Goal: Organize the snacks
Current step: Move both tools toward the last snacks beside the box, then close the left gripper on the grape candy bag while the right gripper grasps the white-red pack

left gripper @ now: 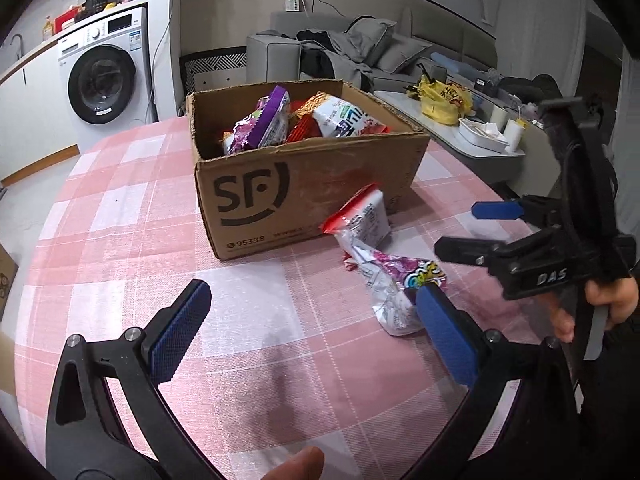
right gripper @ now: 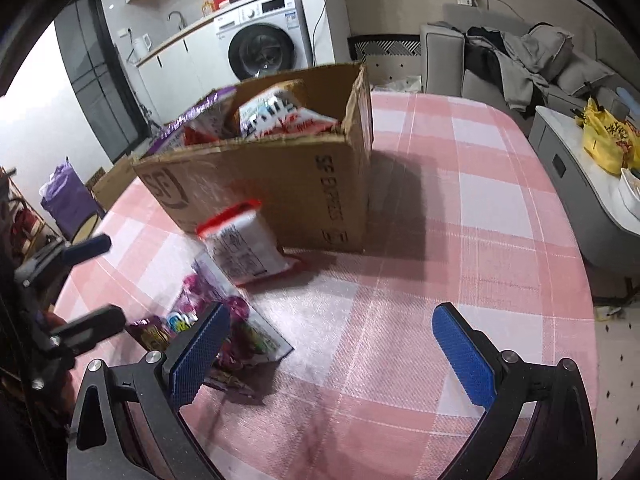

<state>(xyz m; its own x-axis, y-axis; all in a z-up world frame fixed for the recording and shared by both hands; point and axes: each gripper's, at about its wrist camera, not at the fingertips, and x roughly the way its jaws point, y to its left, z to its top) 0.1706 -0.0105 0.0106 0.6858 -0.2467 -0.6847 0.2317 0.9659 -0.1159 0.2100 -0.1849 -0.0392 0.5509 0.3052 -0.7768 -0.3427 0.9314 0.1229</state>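
Note:
An open cardboard box (left gripper: 304, 192) (right gripper: 280, 188) marked SF stands on the pink checked tablecloth (left gripper: 132, 240). It holds several snack packets, among them a purple one (left gripper: 266, 120) and a white and red one (left gripper: 344, 120) (right gripper: 280, 114). A red and white packet (left gripper: 366, 216) (right gripper: 244, 244) leans against the box's front. A purple and white packet (left gripper: 394, 292) (right gripper: 236, 316) lies flat in front of it. My left gripper (left gripper: 316, 332) (right gripper: 100, 282) is open, its right pad (left gripper: 444, 332) beside the purple packet. My right gripper (right gripper: 332, 356) (left gripper: 468, 228) is open over bare cloth, just right of both packets.
A washing machine (left gripper: 104, 76) (right gripper: 262, 44) stands behind the table on the left. A grey sofa (left gripper: 360, 52) with clothes and a low table (left gripper: 460, 136) with a yellow bag (left gripper: 442, 100) lie beyond the far right edge. A hand (left gripper: 612, 300) holds the right gripper.

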